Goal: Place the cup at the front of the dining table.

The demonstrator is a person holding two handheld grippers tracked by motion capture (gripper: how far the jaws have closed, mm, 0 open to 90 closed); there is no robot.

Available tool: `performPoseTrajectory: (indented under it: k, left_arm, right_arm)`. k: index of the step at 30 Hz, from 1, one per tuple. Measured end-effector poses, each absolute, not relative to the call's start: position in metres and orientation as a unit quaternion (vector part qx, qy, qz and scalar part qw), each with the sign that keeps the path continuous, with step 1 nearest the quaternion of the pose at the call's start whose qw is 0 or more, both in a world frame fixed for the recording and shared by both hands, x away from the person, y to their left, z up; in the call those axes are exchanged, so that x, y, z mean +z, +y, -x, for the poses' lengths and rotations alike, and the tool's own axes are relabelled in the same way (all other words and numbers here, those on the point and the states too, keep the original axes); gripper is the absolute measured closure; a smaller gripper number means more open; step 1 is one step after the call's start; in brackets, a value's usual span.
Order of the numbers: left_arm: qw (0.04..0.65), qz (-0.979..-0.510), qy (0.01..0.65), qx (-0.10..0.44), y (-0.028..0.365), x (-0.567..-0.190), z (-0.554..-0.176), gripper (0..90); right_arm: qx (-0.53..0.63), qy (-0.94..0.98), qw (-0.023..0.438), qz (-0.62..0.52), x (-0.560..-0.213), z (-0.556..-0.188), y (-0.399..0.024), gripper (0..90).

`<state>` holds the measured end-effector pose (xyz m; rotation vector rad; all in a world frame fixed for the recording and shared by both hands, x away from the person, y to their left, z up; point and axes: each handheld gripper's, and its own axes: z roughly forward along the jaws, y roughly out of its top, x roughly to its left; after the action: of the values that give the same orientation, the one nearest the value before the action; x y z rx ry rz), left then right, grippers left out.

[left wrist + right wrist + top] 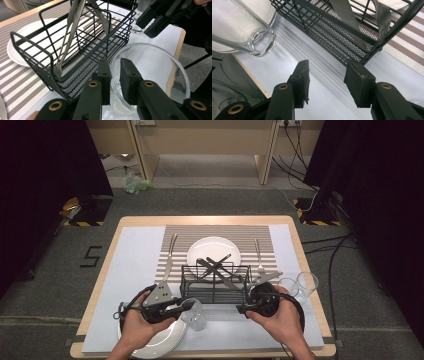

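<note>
Presently catalogued: one clear drinking glass, tipped on its side just beside the black wire cutlery basket on the grey-matted bench, its rim pinched between the narrow left tongs, pads inside and outside the wall, probably so that it could be carried by the lip. Right tongs: parted and holding nothing, hovering over bare mat at the basket's corner, seemingly to steady it. Basket contents: steel knives leaning crossed. Adjacent: round white plate beyond the basket, second white plate under the left hand, two further clear glasses to the right.
</note>
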<state>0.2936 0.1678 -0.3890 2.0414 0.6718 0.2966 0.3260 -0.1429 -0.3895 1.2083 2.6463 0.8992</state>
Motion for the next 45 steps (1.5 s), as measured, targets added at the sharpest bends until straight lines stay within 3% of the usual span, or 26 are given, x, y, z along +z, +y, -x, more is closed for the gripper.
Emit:
performPoseTrajectory:
  k: [45]
  left_arm:
    - [0.468, -0.817, 0.306, 0.139, 0.203, -0.384, -0.289, 78.4]
  right_arm:
    - [0.294, 0.869, 0.045, -0.396, -0.391, -0.326, -0.141, 54.3]
